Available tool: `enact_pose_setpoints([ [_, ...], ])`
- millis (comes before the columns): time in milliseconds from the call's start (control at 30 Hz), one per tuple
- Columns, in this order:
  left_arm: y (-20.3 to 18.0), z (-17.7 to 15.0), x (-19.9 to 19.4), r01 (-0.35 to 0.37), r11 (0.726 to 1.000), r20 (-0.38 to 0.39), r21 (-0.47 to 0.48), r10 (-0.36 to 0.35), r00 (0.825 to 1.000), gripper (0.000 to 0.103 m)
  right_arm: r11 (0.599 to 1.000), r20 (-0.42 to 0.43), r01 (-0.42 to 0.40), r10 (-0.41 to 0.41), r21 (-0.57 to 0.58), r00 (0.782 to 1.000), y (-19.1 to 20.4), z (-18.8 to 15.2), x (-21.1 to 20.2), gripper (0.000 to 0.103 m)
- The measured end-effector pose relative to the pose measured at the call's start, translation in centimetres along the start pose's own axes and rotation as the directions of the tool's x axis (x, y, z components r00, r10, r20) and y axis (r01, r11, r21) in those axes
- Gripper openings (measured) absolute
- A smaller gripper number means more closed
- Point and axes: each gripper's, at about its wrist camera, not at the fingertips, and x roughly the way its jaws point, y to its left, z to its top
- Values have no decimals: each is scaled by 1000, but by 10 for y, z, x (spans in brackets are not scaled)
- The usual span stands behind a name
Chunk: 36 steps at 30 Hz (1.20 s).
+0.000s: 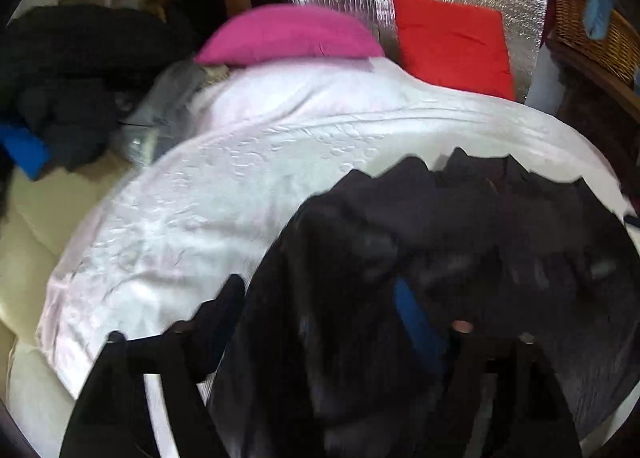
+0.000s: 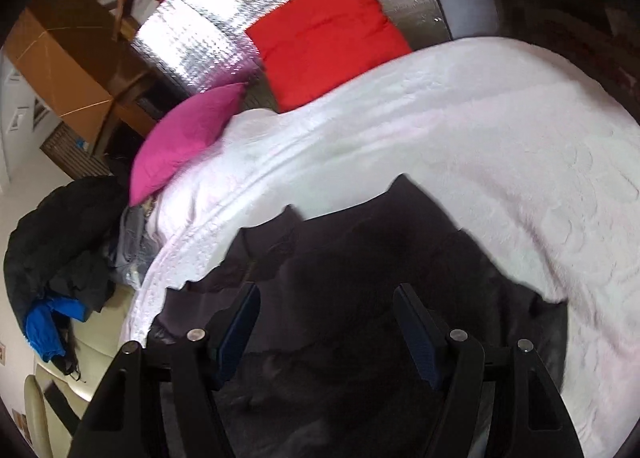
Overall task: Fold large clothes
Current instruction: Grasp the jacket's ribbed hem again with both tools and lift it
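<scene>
A dark garment is lying spread on the white bedspread of a bed, taking up the near part of both views. It is probably lying flat like this so that its edges can be found and brought together for a fold.

The right tongs are hanging over the garment with their blue-padded fingers standing apart. Cloth is lying under the gap, but the pads are not pressing on it, so nothing is being gripped there.

The left tongs are harder to read: the picture is blurred and the garment is draped over much of the near frame. One dark finger is showing at the left and a blue pad further right, with cloth between and over them. The jaws are looking parted rather than pinched, so the cloth is probably loose.

A pink cushion and a red cushion are sitting at the far end of the bed, clear of the folding space. A heap of dark clothes is waiting off to the left, likely next in line.
</scene>
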Motion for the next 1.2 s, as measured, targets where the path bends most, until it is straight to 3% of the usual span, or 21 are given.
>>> enact_pose_setpoints([
  [167,-2,45,50,74,996,-108,-48,-78,991,81,999,-6,38,-38,25,999,-19,14,6,73],
  [267,-6,48,75,103,993,-152,-54,-110,982,81,998,-31,58,-58,-13,998,-12,15,19,73],
  [367,-7,48,94,139,988,-170,-63,-148,974,80,988,-66,119,-126,-101,990,4,10,37,81],
  [467,-10,46,106,133,991,-168,-34,-137,976,79,967,-100,159,-182,-199,978,21,1,58,82],
  [600,-19,43,112,104,994,-159,27,-99,982,65,910,-114,237,-290,-340,950,37,-19,87,82],
  [667,-19,42,111,95,995,-147,38,-89,985,56,889,-101,246,-305,-387,947,43,-24,89,68],
  [700,-18,43,111,92,995,-144,37,-86,986,49,884,-94,255,-314,-392,945,45,-25,88,51],
  [733,-16,43,111,87,996,-136,26,-83,987,41,881,-87,257,-315,-397,945,46,-24,86,24],
  [800,-11,44,108,90,996,-116,-4,-90,989,31,883,-61,252,-300,-396,952,51,-22,81,15],
  [833,-8,45,104,93,995,-99,-20,-95,991,27,879,-37,267,-306,-394,951,53,-21,78,12],
  [1000,2,55,94,119,988,-23,-98,-122,992,23,901,78,268,-257,-340,963,61,-9,63,11],
  [1200,6,64,112,114,982,-34,-154,-121,992,24,942,138,247,-220,-226,966,52,6,66,8],
])
